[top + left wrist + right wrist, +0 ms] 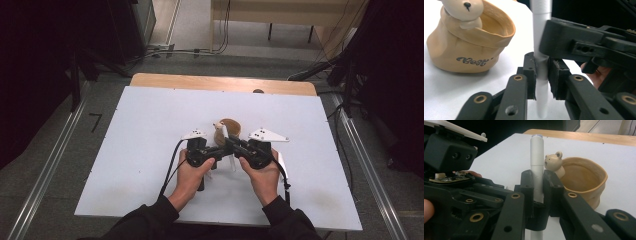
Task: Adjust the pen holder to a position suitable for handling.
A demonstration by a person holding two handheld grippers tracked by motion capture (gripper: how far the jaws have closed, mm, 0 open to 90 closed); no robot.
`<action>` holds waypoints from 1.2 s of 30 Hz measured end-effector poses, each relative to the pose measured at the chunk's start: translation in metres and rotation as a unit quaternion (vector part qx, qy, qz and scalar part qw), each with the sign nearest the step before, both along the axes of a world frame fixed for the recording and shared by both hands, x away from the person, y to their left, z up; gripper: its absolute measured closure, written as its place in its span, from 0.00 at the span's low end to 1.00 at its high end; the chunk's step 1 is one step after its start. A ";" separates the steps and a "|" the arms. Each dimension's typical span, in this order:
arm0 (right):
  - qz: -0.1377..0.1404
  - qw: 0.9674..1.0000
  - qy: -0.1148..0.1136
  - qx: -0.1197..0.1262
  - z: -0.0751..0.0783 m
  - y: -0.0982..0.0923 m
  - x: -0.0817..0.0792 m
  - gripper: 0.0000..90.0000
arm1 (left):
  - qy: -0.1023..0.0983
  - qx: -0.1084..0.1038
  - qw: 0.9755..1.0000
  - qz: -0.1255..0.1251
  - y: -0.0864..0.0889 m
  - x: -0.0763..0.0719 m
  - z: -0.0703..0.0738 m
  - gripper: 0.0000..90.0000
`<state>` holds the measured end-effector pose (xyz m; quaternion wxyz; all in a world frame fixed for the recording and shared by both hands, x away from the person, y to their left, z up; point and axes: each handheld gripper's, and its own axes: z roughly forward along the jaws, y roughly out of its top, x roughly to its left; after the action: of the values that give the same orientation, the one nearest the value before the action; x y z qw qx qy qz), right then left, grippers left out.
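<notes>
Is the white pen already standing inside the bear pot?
No, the white pen is upright outside the bear pot, clamped between the pads of the right gripper beside it.

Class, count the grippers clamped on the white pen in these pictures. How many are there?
2. The left gripper grips the upright white pen lower down; the right gripper grips it just above, beside the tan bear pot.
</notes>
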<state>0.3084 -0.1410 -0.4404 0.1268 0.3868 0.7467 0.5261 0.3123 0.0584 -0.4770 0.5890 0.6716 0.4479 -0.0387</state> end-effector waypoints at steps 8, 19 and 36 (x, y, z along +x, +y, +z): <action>0.007 1.000 -0.002 0.005 0.002 -0.003 -0.001 0.80 | -0.010 0.005 1.000 0.002 0.002 0.000 0.002 0.89; -0.011 1.000 -0.020 0.006 0.004 -0.016 -0.003 0.65 | -0.023 0.013 1.000 0.013 0.009 0.002 0.005 0.88; -0.045 0.998 0.008 -0.044 -0.009 -0.032 -0.002 0.22 | -0.030 -0.007 0.999 0.036 0.025 0.010 0.015 0.88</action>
<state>0.3062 -0.1734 -0.4493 0.1613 0.4182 0.7519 0.4835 0.3221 0.0832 -0.4619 0.6078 0.6518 0.4536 -0.0001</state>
